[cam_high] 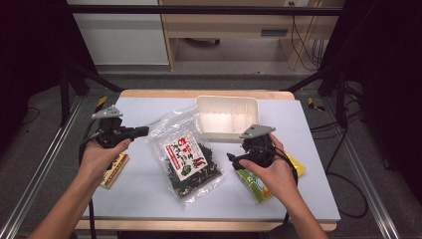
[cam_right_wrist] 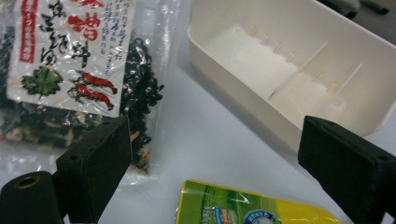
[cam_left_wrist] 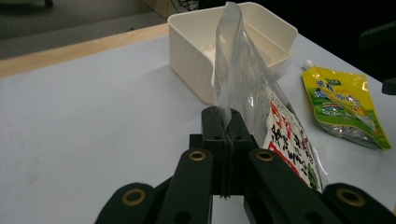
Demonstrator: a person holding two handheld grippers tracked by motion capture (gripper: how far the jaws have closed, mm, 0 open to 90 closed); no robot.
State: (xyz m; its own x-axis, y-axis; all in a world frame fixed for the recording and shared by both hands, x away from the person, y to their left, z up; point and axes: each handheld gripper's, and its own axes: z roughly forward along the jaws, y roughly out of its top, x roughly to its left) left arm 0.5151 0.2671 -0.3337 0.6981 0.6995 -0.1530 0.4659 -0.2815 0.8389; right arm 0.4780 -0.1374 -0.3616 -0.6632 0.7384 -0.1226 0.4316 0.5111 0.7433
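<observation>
While pinched (top edge), bag (cam_left_wrist: 261,107) stands.

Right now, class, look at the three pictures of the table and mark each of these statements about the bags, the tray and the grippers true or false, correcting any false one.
1. The left gripper is shut on the clear top edge of the seaweed bag. True.
2. The right gripper holds the yellow pouch. False: its jaws stand open with nothing between them, and the pouch lies flat on the table.
3. The white tray is full of food. False: its compartments are empty.
4. The tray has dividers inside. True.
5. The seaweed bag lies inside the tray. False: it is on the table, in front of the tray.
</observation>
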